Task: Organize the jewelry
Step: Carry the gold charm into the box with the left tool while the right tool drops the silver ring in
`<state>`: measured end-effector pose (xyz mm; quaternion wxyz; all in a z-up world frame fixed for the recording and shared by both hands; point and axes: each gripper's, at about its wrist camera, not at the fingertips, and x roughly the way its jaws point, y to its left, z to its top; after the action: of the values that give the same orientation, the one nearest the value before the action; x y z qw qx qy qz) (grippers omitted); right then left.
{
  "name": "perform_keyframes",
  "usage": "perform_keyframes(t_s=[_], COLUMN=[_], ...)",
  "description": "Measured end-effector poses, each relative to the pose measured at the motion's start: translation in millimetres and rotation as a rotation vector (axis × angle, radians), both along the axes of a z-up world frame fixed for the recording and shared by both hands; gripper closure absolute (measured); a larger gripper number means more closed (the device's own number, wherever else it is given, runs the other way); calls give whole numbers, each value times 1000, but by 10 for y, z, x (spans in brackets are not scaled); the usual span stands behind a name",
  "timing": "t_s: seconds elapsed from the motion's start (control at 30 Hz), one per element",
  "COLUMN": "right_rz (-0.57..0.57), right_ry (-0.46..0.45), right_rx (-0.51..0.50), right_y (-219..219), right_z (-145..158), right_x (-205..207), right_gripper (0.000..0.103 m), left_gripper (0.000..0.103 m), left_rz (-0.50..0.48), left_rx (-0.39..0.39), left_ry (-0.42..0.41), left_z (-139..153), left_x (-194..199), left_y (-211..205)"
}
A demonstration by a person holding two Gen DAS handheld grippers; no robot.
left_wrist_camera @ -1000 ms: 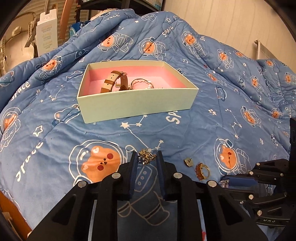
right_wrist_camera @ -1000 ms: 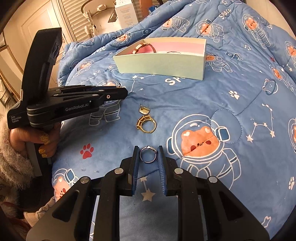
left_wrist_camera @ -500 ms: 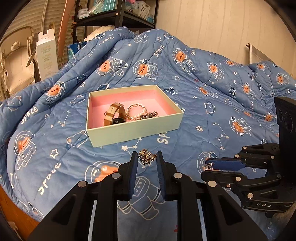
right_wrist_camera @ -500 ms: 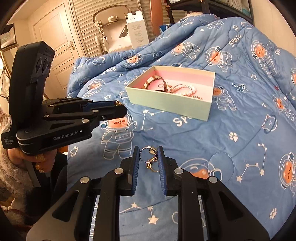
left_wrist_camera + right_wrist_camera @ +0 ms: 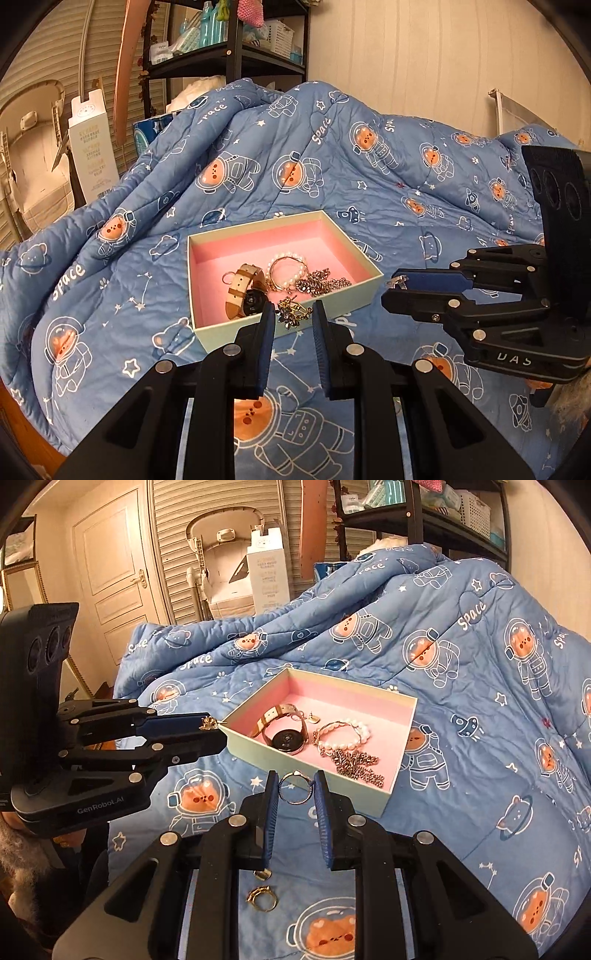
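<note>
A pale green box with a pink lining [image 5: 207, 334] [image 5: 402, 775] lies on the blue quilt. In it are a tan-strap watch [image 5: 243, 291] [image 5: 286, 738], a pearl bracelet [image 5: 291, 271] [image 5: 341, 738] and a sparkly chain [image 5: 323, 286] [image 5: 356, 766]. My left gripper [image 5: 294, 318] [image 5: 209, 723] is shut on a small gold flower earring [image 5: 291, 315] above the box's near wall. My right gripper [image 5: 295, 788] [image 5: 397, 284] is shut on a silver ring [image 5: 295, 788] just short of the box. A gold ring [image 5: 263, 899] and a small gold piece [image 5: 263, 875] lie on the quilt below it.
The blue astronaut quilt [image 5: 332, 155] rises in folds behind the box. A white carton [image 5: 92, 147] and a black shelf rack [image 5: 229, 48] stand beyond the bed. A white door [image 5: 107, 572] is at the far left.
Both grippers have risen and moved forward to the box, each still holding its piece. The gold ring and small gold piece stayed on the quilt.
</note>
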<state>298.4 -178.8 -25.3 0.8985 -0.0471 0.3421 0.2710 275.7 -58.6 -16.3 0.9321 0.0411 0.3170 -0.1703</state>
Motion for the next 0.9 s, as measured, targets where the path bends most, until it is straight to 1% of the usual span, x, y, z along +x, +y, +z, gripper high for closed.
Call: perform_keyframes(t_s=[0.07,0.2,0.33,0.6,0.73,0.8,0.9], right_rz=[-1,2,6,19,27,33,32], right_ry=[1,-3,18,21,26,45,70], right_rx=[-3,-22,-27,-80,-109,-120,-136], right_y=[6,26,30,162,245,281,322], right_z=[4,9,-16,-101,-162,-221,-305], right_x=[91,282,489,811,983,1086,1212], right_gripper=[83,83,83,83,83,83,83], left_gripper=[83,83,83,83,83,83,83], left_rz=[1,4,21,40,33,25,9], left_rx=[1,26,8,18,36,45,13], left_ry=[-1,-1,14,54,80,97,142], left_z=[2,-7,-6,-70,-127,-161,-202], left_x=[92,297,515,954,1190,1291,1445], left_y=[15,27,93,191,226,218,224])
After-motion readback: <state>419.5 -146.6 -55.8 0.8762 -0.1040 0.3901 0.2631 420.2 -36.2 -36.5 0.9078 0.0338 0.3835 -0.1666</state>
